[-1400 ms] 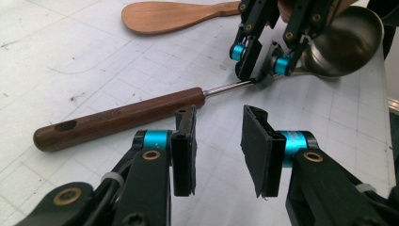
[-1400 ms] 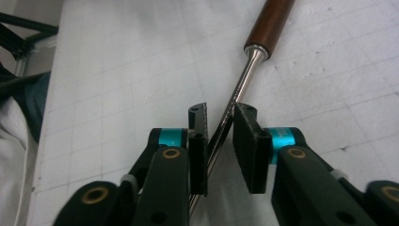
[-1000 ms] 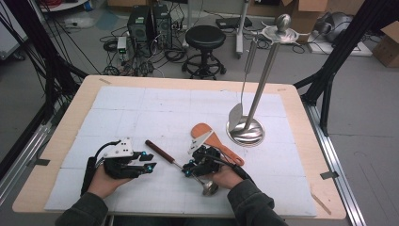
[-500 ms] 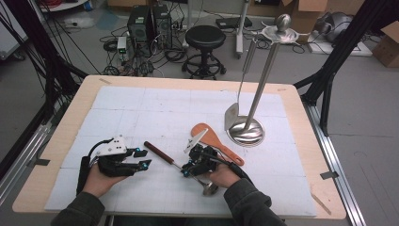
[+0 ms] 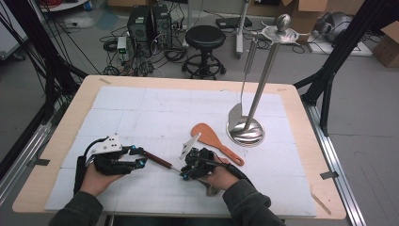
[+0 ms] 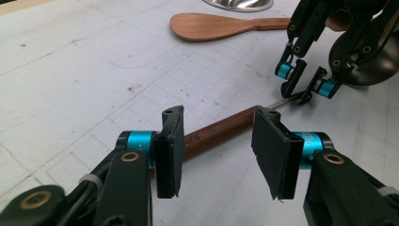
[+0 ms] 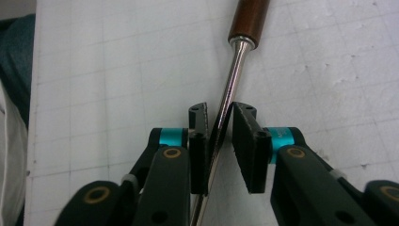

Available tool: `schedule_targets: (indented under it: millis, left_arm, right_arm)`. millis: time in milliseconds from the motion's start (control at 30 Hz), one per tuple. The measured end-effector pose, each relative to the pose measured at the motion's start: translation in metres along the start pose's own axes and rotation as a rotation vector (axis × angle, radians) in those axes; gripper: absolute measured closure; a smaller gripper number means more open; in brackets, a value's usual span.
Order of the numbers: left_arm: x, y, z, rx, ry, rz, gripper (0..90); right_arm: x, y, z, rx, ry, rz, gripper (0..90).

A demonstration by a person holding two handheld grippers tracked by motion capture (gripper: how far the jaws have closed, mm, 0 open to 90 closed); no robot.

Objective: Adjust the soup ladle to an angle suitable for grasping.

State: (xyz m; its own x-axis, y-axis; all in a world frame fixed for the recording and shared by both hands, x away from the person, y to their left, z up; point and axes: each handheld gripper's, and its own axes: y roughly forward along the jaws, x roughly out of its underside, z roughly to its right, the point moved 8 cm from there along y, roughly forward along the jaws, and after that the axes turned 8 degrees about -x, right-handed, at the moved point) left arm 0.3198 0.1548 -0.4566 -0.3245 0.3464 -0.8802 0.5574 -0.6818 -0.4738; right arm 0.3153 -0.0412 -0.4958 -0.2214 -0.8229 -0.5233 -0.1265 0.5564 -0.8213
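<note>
Ladle [image 5: 157,159] is lying on the worktop [image 5: 141,108] between both tools. Its thin steel shank is clamped by the right tool [image 7: 220,123], while the left tool [image 6: 216,136] has just been opening — the glossy wooden handle sits loose between its flat pads, a release apparently. Farther off, a smooth wooden spatula [image 5: 214,140] and a polished steel stand [image 5: 246,129] are seen.

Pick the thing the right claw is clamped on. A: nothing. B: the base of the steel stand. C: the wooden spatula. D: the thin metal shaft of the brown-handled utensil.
D: in the right gripper view the right claw pinches the metal shaft below the brown handle.
</note>
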Motion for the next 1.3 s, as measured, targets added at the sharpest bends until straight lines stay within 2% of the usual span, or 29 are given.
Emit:
schedule_targets:
  millis: [67,200,400,467,600,700,733,800,933,1033,1167,1300]
  left_arm:
    - [0.000,-0.001,-0.001,-0.002,-0.003,0.001,53.3]
    - [0.001,-0.002,-0.003,-0.007,-0.013,0.002,52.0]
    - [0.001,-0.002,-0.004,-0.010,-0.015,0.003,51.4]
    - [0.001,-0.002,-0.004,-0.011,-0.014,0.002,51.0]
    - [0.001,-0.003,-0.004,-0.012,-0.015,0.000,50.6]
    - [0.003,-0.003,-0.008,-0.020,-0.023,-0.006,48.3]
    - [0.004,-0.004,-0.009,-0.021,-0.028,-0.007,48.1]
    - [0.005,-0.004,-0.011,-0.020,-0.033,-0.010,47.5]
    - [0.006,-0.004,-0.011,-0.019,-0.032,-0.011,47.6]
    - [0.006,-0.003,-0.010,-0.017,-0.033,-0.011,47.6]
    - [0.005,-0.003,-0.010,-0.017,-0.030,-0.011,47.6]
    - [0.005,-0.004,-0.010,-0.018,-0.036,-0.009,47.2]
  right_arm:
    - [0.000,-0.002,0.001,-0.013,0.022,0.002,79.3]
    - [0.001,-0.004,-0.002,-0.040,-0.021,-0.018,81.2]
    - [0.001,-0.002,-0.003,-0.019,-0.043,-0.045,78.2]
    - [0.001,-0.001,-0.004,-0.002,-0.065,-0.063,77.5]
    - [0.001,-0.001,-0.004,-0.015,-0.039,-0.057,79.8]
    - [0.001,-0.003,-0.003,-0.025,-0.041,-0.058,80.9]
    - [0.001,-0.004,-0.004,-0.021,-0.048,-0.061,81.5]
    - [0.001,-0.003,-0.007,-0.050,-0.058,-0.048,82.2]
    - [0.001,-0.003,-0.009,-0.061,-0.090,-0.068,82.2]
    - [0.002,-0.004,-0.007,-0.049,-0.085,-0.075,81.6]
    - [0.001,-0.001,-0.006,-0.042,-0.132,-0.089,78.6]
    - [0.001,-0.002,-0.005,-0.059,-0.090,-0.079,81.1]
